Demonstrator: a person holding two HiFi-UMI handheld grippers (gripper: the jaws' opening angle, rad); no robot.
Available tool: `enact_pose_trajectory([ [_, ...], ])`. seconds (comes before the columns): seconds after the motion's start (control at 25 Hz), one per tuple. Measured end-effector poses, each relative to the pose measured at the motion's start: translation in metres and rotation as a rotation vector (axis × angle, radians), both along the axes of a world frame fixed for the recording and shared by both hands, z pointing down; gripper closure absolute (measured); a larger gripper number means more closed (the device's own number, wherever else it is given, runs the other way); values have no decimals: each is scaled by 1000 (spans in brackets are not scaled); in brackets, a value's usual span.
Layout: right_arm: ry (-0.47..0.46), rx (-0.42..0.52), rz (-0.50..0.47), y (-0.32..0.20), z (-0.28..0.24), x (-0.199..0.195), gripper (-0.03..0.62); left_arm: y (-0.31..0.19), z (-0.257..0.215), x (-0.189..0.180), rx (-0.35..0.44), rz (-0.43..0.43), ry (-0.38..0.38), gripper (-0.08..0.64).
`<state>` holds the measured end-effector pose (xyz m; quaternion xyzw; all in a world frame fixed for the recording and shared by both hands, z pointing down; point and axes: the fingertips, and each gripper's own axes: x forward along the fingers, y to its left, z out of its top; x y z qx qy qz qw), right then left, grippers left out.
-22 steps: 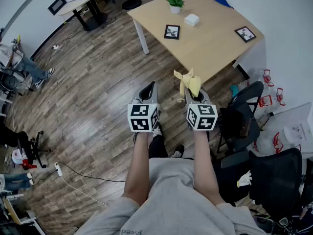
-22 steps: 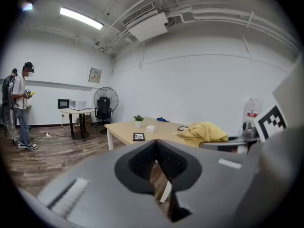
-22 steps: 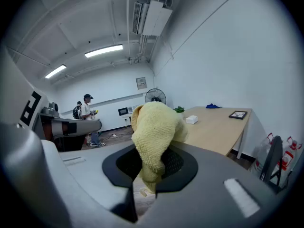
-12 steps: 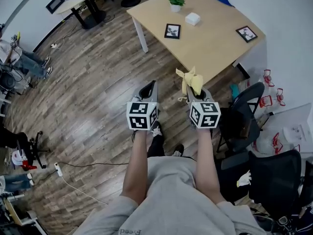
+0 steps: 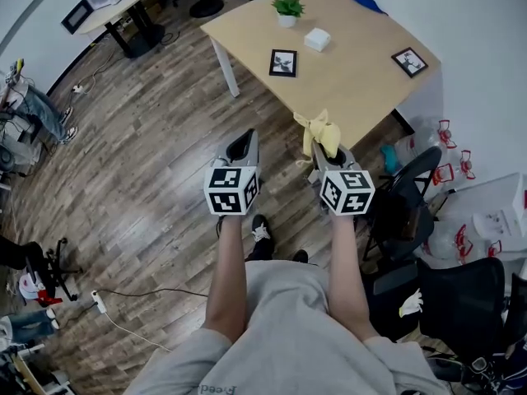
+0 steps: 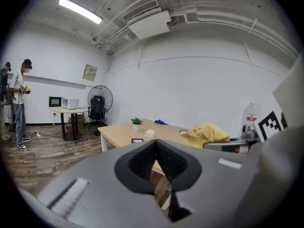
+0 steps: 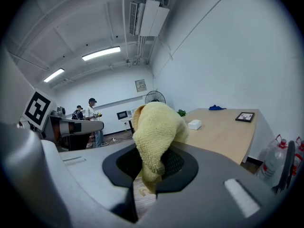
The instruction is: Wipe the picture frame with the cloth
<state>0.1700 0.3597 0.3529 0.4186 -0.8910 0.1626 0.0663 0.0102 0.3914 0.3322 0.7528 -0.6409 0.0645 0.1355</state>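
a: scene, big items first?
b: wood plank floor [image 5: 148, 138] fills most of the head view. light wooden table [image 5: 354, 81] stands ahead of the person, against the white wall. black chairs [image 5: 403, 200] are off to the person's right, beside the table's near corner.

a: grippers?
b: both are held out in front of the body, side by side and apart, over the floor and short of the table's near edge. left gripper [image 5: 241, 146]: in the left gripper view [image 6: 156, 148] the jaws meet at the tips, nothing between them. right gripper [image 5: 325, 156]: in the right gripper view [image 7: 152, 167] the jaws are clamped on the cloth.

a: cloth?
b: yellow cloth [image 5: 321, 134], terry weave, bunched. a fold is pinched between the right jaws and the rest stands up above them in a lump [image 7: 156, 127]. it touches neither the table nor a frame.

a: picture frame?
b: two on the tabletop, both dark-rimmed and lying flat. near picture frame [image 5: 283, 62] is toward the table's left side, close to the front edge. corner picture frame [image 5: 410, 61] is at the right end, near the wall. well apart from each other. both are well ahead of the grippers.

a: small items?
b: blue rag [image 5: 365, 1] at the far edge. potted plant [image 5: 286, 8] at the far left corner. white box [image 5: 317, 39] between the plant and the near picture frame.
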Motion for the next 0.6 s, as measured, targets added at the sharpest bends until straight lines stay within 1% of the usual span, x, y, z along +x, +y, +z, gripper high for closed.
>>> enact_pose_trajectory([
  [0.12,-8,-9,7,-14,4,-5,538,-17,4,-13,-2,-1,30,508],
  [0.32,-22,-25,20,-33,10,-18,538,-46,14,-30,-18,17,51,508],
  [0.6,21,-31,39,-58,18,-39,540,-80,22,-52,-31,53,69,508],
])
